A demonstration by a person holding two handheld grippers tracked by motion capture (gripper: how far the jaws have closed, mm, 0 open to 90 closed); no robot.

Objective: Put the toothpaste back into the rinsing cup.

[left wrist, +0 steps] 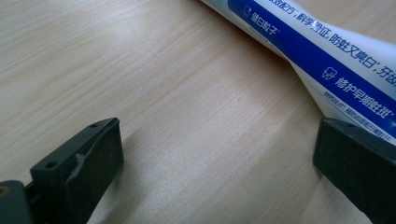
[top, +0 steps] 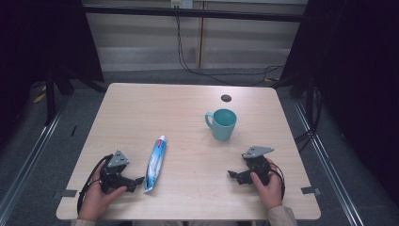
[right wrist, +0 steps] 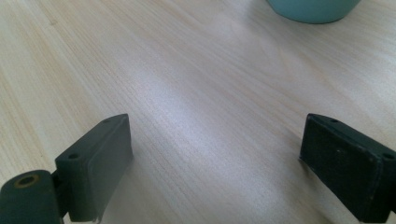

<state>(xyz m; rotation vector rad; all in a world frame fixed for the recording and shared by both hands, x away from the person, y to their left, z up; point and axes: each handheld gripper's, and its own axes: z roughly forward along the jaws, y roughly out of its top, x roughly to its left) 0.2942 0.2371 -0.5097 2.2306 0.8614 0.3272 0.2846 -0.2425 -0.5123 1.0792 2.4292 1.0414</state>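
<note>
Grey carpeted floor, dark curtains, cables behind. Pale wood-grain square counter: teal ceramic mug; blue-and-white toothpaste tube, flat, just beside left gripper; small dark disc, possibly a grommet. Right gripper; both jaws spread, empty.

Count on the wooden table

One toothpaste tube, one teal mug, one dark round cable hole, and two handheld grippers: left gripper, right gripper.

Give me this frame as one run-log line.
left gripper: open, beside toothpaste tube, not touching | right gripper: open, holding nothing | teal mug: upright, untouched | table
</note>
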